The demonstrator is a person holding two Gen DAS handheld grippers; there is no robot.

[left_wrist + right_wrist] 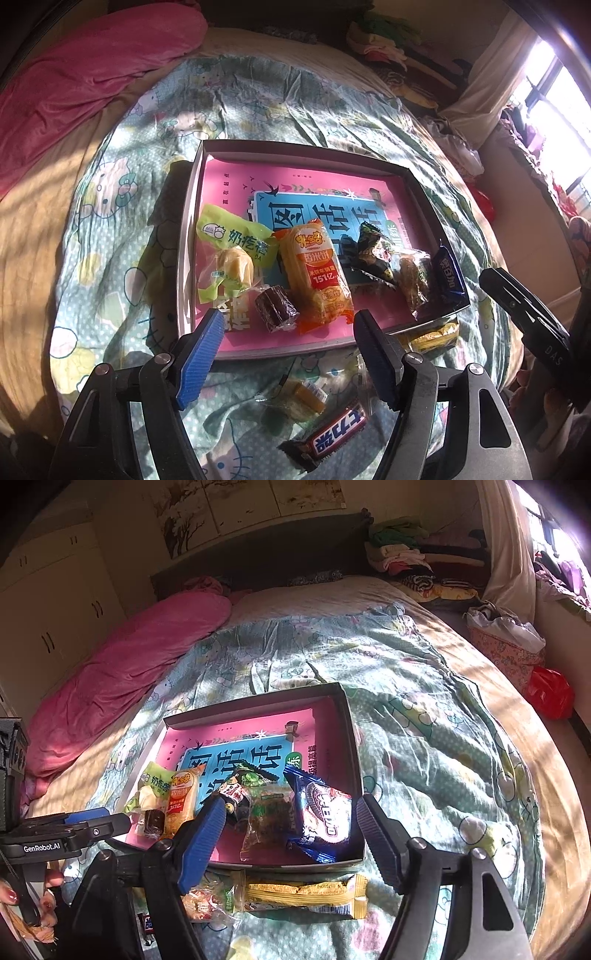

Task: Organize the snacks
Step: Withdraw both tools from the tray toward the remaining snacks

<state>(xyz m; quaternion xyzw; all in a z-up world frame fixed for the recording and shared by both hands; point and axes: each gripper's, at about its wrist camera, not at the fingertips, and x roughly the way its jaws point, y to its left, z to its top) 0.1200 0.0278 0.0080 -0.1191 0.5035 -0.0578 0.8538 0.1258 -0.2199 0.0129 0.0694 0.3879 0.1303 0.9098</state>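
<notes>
Snacks (317, 273) mostly sat in tray (295, 147), six packets; about four lay loose at 6 o'clock, including chocolate bar (332, 432) and wafer pack (299, 890); left gripper (288, 332) and right gripper (291, 819) both released, empty

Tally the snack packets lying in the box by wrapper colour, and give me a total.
Green wrapper: 1
Orange wrapper: 1
Black-and-green wrapper: 1
Blue wrapper: 1
Clear wrapper: 2, a dark brown roll and a brown cake
Total in the box: 6
</notes>
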